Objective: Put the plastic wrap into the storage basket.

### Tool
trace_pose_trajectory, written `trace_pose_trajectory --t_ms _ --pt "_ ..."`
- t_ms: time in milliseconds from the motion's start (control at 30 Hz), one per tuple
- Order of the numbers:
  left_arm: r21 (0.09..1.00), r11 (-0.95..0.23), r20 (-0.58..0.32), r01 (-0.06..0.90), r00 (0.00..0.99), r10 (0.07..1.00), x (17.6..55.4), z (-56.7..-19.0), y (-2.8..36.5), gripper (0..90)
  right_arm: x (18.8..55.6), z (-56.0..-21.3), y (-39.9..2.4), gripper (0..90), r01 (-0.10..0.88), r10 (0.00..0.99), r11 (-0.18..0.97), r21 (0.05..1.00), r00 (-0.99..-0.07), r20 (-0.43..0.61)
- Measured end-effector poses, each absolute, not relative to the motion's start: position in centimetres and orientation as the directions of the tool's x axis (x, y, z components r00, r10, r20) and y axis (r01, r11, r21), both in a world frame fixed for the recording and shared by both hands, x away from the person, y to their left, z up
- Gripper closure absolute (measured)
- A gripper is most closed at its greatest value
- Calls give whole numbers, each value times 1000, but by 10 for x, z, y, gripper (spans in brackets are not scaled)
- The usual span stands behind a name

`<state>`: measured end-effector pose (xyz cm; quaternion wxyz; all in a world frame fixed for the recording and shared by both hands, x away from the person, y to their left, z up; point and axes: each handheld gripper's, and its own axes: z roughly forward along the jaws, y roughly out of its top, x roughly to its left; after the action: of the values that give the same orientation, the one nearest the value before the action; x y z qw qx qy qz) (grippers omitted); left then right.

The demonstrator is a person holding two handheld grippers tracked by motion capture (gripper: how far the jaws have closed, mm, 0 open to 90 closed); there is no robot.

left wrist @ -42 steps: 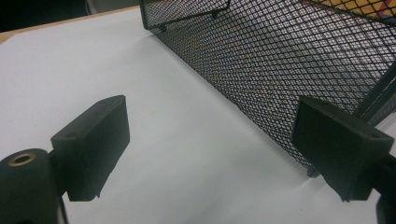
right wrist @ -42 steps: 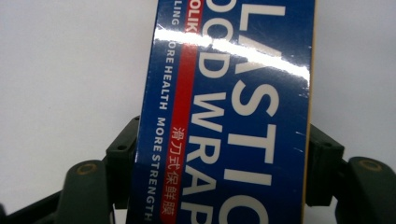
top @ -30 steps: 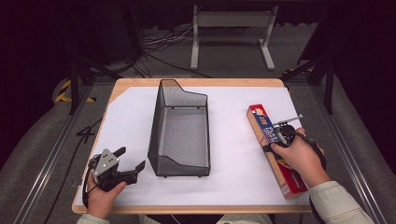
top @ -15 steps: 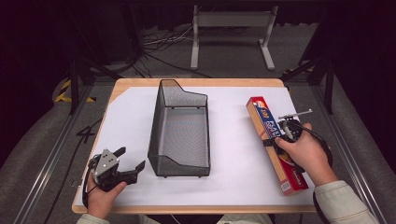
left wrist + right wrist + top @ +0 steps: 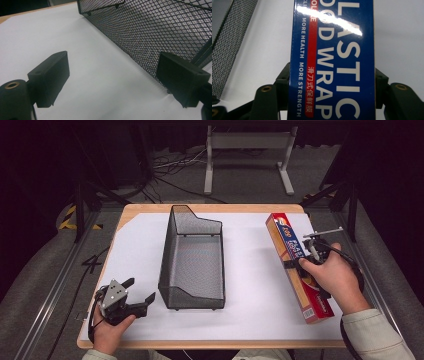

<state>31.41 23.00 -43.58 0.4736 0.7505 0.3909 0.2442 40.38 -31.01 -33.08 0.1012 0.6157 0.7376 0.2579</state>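
- White sheet [image 5: 250, 285] covers most of a light wood tabletop [image 5: 240, 209]; bare wood shows as a thin border at the far and near edges.
- Room dark around it: grey carpet floor [image 5: 45, 265], yellow-black tape patch [image 5: 70, 220] at far left, loose black cables [image 5: 165, 167] behind the table, a grey metal stand [image 5: 247, 145] at the back centre, dark rails along both table sides.
- left gripper [image 5: 137, 296], near-left corner of the sheet, held in the person's left hand [image 5: 110, 330]; jaws wide apart, nothing between them. In the left gripper view the two black pads sit over bare white sheet, with mesh just beyond the right-hand one.
- Black mesh basket [image 5: 192, 260] mid-table, standing on the sheet, long axis running away from the person, near end low, far end taller.
- Plastic wrap box [image 5: 295, 265], blue and red, long and narrow, at the right side of the sheet, slightly angled; near end by the front edge, far end near the back edge.
- right gripper [image 5: 300, 262] clamped across the box about mid-length, right hand [image 5: 332, 277] on top; the right gripper view shows both jaws [image 5: 332, 82] pressing the box sides.
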Motion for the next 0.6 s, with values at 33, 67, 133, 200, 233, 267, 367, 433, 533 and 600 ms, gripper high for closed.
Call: trace_pose_trajectory --t_ms 33,67,133,200,233,267,367,433,533,600 --pt "901 -245 -5 357 575 818 314 -436 230 125 404 -328 -310 395 856 960 109 505 -222 169" --pt "902 -244 -5 355 574 819 314 -436 230 125 404 -326 -309 395 856 960 109 505 -222 170" --pt "903 -244 -4 354 575 818 314 -436 230 124 404 -321 -309 395 854 960 107 509 -222 171" --pt "904 -244 -1 351 574 819 313 -435 230 125 403 -316 -309 395 852 959 108 513 -224 171" --pt "904 -243 -1 352 571 821 313 -435 231 125 403 -313 -308 395 849 960 107 517 -224 168" --pt "904 -243 -1 352 571 821 313 -435 231 125 403 -312 -308 395 848 960 108 518 -224 167" --pt "907 -239 -2 348 568 823 312 -435 231 125 404 -307 -306 395 846 961 107 522 -223 164" --pt "907 -235 -6 350 568 823 312 -435 231 125 404 -305 -305 395 847 961 109 520 -224 163" --pt "906 -240 0 348 568 823 312 -434 231 125 404 -302 -300 395 850 960 111 515 -226 166" --pt "907 -238 -2 348 567 823 312 -434 232 125 404 -300 -296 395 849 958 118 515 -233 165"
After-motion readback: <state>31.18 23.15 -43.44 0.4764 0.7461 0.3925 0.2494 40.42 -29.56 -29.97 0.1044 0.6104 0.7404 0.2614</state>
